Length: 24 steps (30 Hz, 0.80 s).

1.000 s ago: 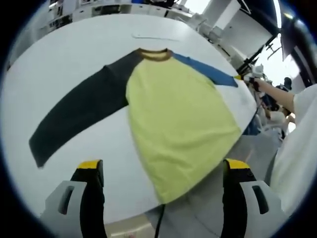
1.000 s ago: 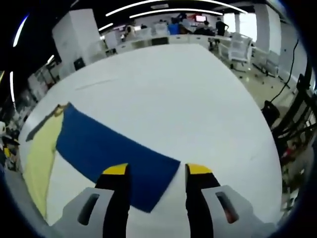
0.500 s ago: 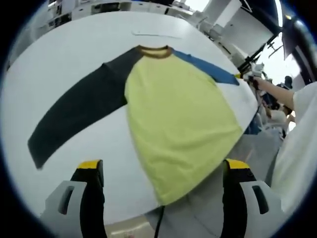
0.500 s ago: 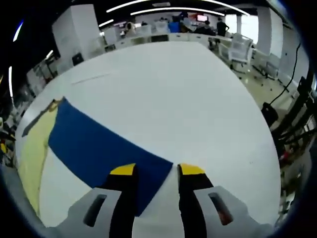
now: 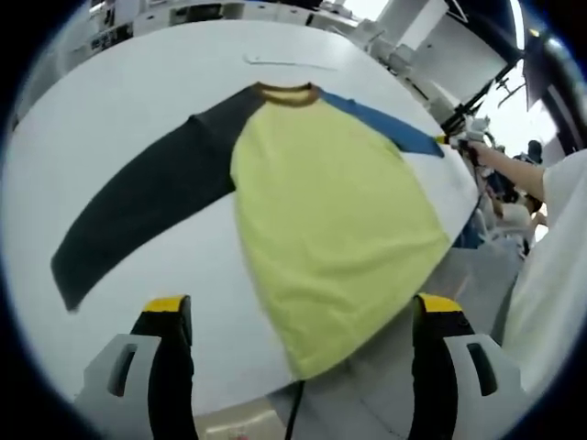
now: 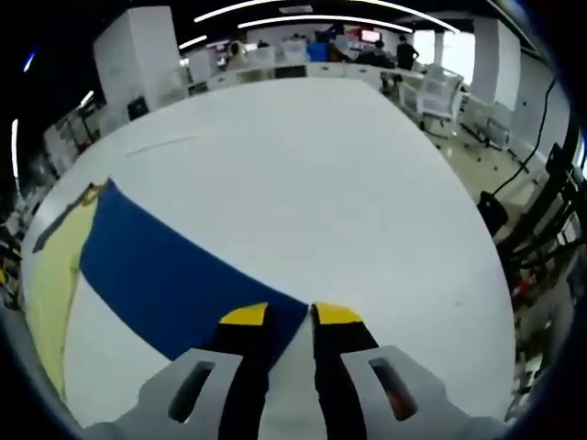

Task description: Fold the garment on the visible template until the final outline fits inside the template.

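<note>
Garment (image 5: 330, 220) spread flat on the white table (image 5: 110, 110), right gripper (image 6: 289, 316) pinching the blue sleeve (image 6: 174, 275).

In the left gripper view the collar points to 12 o'clock, the hem hangs over the table edge at 6, and the dark sleeve (image 5: 138, 206) runs toward 8. Left gripper (image 5: 298, 307) jaws spread wide, holding nothing. Right jaws nearly together on the blue cuff.

bright even overhead light | ceiling strip glare | soft focus | strong fisheye bending at edges
</note>
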Available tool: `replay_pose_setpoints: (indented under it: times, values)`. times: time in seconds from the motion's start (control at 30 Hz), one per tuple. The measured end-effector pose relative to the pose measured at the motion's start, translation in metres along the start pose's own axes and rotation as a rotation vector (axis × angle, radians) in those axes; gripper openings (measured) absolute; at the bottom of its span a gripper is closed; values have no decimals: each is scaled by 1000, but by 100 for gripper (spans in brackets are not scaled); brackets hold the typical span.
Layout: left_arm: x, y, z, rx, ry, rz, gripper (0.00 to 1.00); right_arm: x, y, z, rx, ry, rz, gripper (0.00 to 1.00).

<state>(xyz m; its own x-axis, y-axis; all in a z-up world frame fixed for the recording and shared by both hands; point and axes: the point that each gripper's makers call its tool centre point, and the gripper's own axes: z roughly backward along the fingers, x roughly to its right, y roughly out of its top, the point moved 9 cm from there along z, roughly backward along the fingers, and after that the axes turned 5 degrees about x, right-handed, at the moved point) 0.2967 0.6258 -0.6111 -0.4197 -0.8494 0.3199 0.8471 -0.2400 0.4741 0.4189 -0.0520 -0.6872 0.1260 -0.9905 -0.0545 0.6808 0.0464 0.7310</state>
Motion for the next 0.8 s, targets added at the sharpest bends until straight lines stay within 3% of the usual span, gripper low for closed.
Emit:
replay_pose_setpoints:
  times: [0.23, 0.37, 0.53, 0.67, 0.7, 0.8]
  values:
    - [1, 0, 1, 5, 2, -3, 97, -3, 3, 0, 0, -5, 15, 11]
    - [2, -3, 4, 12, 6, 4, 97, -5, 3, 1, 1, -3, 14, 3]
    - [3, -8, 9, 20, 15, 16, 97, -6, 4, 2, -9, -13, -5, 3]
    - [4, -9, 12, 30, 19, 21, 97, 7, 5, -3, -24, -26, -44, 2]
    - [5, -10, 13, 32, 19, 21, 97, 11, 8, -4, -15, -28, -84, 2]
    - [6, -10, 15, 42, 18, 21, 97, 17, 18, -3, 5, -39, -95, 2]
